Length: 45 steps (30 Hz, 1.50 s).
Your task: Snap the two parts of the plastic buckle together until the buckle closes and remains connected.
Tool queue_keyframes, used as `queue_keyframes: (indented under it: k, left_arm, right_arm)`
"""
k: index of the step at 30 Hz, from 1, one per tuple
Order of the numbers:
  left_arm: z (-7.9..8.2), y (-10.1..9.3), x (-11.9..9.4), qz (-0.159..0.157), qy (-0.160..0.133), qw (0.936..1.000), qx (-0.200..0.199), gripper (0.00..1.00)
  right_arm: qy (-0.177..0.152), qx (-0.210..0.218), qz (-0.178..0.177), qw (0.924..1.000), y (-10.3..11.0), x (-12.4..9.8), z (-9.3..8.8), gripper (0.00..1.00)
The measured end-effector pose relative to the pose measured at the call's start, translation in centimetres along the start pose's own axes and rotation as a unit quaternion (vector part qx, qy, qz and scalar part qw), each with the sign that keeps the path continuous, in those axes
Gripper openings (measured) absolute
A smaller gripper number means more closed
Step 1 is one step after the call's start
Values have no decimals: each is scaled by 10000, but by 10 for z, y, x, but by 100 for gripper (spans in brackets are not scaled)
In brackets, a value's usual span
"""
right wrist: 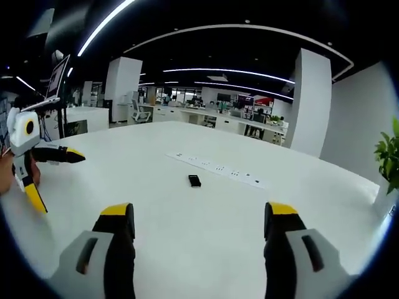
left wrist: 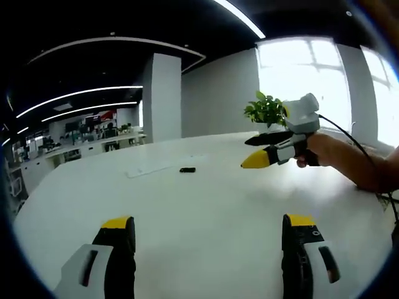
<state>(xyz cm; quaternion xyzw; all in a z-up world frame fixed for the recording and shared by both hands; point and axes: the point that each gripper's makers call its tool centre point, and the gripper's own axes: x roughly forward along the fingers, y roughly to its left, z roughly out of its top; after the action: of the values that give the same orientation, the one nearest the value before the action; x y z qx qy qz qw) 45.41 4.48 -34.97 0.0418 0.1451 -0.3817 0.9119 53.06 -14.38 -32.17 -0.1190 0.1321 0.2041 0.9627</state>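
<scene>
The plastic buckle (left wrist: 187, 169) is a small black piece lying on the white table (left wrist: 206, 199), far ahead of both grippers. It is too small to tell its two parts apart. In the left gripper view my left gripper (left wrist: 209, 225) stands open and empty, low over the table. My right gripper (left wrist: 257, 151) comes in from the right, held by a hand, with its jaws apart. In the right gripper view the buckle (right wrist: 194, 180) lies beyond my open right gripper (right wrist: 199, 213). The left gripper (right wrist: 56, 179) hovers open at the left edge.
A flat white power strip (right wrist: 218, 168) lies just behind the buckle, also seen as a strip (left wrist: 149, 169) in the left gripper view. A potted plant (left wrist: 267, 111) stands near the table's far edge by the window. Office desks and a pillar (right wrist: 308, 103) stand beyond.
</scene>
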Motion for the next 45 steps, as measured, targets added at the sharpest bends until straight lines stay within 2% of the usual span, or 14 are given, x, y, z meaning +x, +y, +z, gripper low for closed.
queue_keyframes:
  k: [8, 16, 22, 27, 35, 45]
  left_arm:
    - [1, -6, -3, -44, 1, 10000, 37, 100]
    - [0, -11, -5, -57, 22, 10000, 28, 100]
    - [5, -13, -6, -81, -114, 9999, -2, 100]
    - [3, -14, -7, -50, -71, 10000, 28, 100]
    - [2, -10, -6, -62, -20, 9997, -241, 100]
    - [5, -6, -6, -77, -86, 9996, -255, 100]
  right_arm:
    - [11, -42, 59, 10000, 8, -10, -1, 86]
    - [57, -17, 15, 10000, 4, -15, -6, 86]
    - [21, -39, -9, 10000, 5, -23, -4, 86]
    - [-82, 11, 30, 10000, 10, -29, 2, 86]
    - [-232, 51, 101, 9997, 20, -43, 7, 85]
    - [-227, 19, 117, 9997, 24, -50, 1, 85]
